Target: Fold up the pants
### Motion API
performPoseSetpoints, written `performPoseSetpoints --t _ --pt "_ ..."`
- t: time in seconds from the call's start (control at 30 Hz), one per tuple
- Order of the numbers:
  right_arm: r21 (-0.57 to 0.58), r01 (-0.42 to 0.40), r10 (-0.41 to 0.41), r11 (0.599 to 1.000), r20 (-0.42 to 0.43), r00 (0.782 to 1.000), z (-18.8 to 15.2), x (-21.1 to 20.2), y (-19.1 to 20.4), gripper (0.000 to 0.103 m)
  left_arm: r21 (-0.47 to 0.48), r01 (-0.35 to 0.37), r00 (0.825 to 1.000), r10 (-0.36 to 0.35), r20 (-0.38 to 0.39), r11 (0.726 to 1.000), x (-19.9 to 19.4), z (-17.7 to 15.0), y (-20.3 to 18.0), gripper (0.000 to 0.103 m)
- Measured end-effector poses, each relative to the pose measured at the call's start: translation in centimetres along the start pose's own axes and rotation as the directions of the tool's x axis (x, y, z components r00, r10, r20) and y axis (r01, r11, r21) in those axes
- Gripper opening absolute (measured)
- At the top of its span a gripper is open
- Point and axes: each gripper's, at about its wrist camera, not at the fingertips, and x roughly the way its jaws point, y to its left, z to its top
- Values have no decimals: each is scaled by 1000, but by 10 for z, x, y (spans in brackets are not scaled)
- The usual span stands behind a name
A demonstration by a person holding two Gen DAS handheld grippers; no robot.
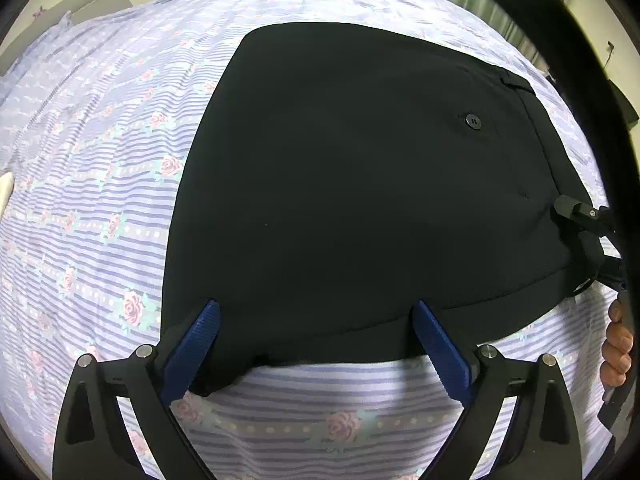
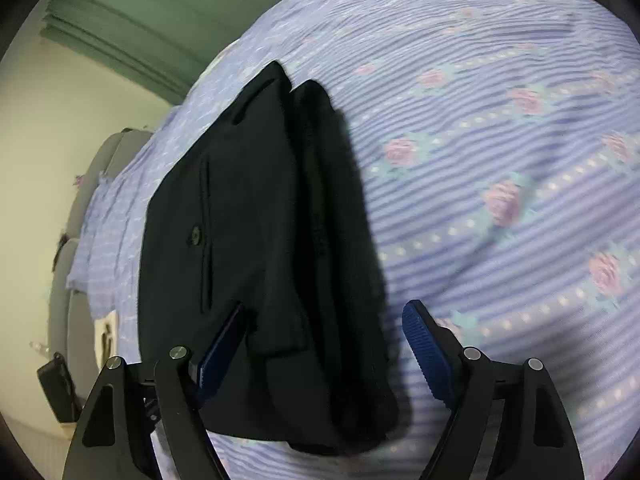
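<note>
The black pants (image 1: 360,184) lie folded into a compact stack on the purple floral bedsheet (image 1: 92,184), back pocket button (image 1: 473,121) facing up. My left gripper (image 1: 316,312) is open, its blue fingertips (image 1: 208,320) resting over the near edge of the stack, holding nothing. In the right wrist view the pants (image 2: 260,240) show their layered waistband edge. My right gripper (image 2: 324,312) is open, straddling that end of the stack. The right gripper also shows at the right side of the left wrist view (image 1: 580,216).
The striped rose-patterned sheet (image 2: 500,160) covers the bed all around. Green curtains (image 2: 132,12) and a cream wall are beyond. A grey headboard (image 2: 76,216) and a dark object (image 2: 56,384) sit at the left. A hand (image 1: 618,344) is at the right edge.
</note>
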Motion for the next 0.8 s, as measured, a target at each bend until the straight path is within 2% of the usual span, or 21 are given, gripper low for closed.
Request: performPoseSetpoints --t 0.1,0.23,0.43,0.5,0.6,0.67,0.73,0.8 --pt "-18 -65 64 998 -42 997 2 6 8 82 -13 12 1000 -12 4 1000 2 3 4 99" --pt "-58 -64 60 996 -67 996 3 19 16 82 -39 44 999 -44 2 998 6 8 11 99" --pt "81 -86 90 993 -40 995 7 25 12 80 -43 56 998 -56 5 997 11 15 20 99" --pt "78 -50 52 996 -20 998 4 19 23 74 -45 66 998 -66 8 997 9 15 22 99" --pt "5 -15 15 1000 3 1000 0 10 42 60 -47 94 996 -93 15 994 1 17 32 96" --pt "-22 55 -55 998 -2 998 0 12 49 42 -47 127 991 -125 37 991 -13 21 41 91" --pt "-36 102 -102 994 -1 995 0 10 50 36 -28 141 986 -138 94 990 -32 28 54 91" --pt "-76 168 -167 983 15 986 -4 6 63 34 10 124 980 -124 154 992 -47 39 68 92"
